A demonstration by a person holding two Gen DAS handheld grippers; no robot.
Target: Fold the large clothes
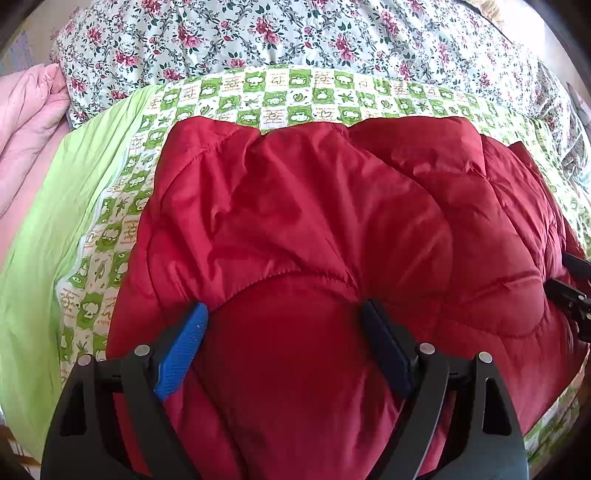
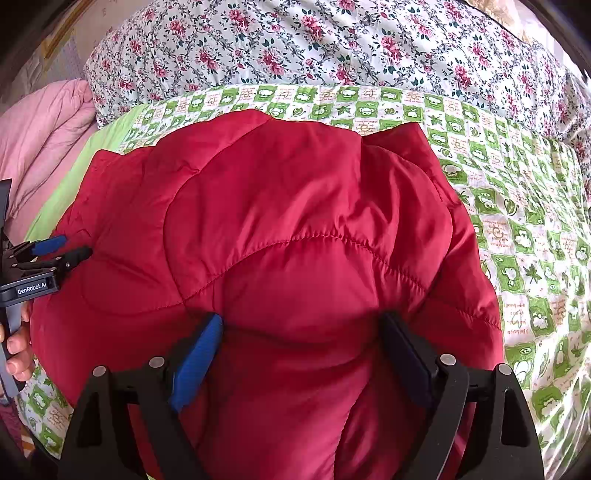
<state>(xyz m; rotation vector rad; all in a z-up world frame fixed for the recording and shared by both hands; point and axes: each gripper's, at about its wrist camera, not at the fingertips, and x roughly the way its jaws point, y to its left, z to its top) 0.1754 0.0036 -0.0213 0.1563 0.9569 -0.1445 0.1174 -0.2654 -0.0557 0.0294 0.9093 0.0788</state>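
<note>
A red quilted puffer jacket lies spread on the bed, bunched into puffy folds. My left gripper stands wide open over its near left part, both fingertips resting on the fabric, which bulges between them. My right gripper is also wide open over the near right part, tips down on the jacket in the same way. In the right wrist view the left gripper shows at the jacket's left edge, held by a hand. Part of the right gripper shows at the left wrist view's right edge.
The jacket lies on a green-and-white checked sheet with a plain light green border on the left. A floral quilt is piled behind it. A pink padded blanket lies at the far left.
</note>
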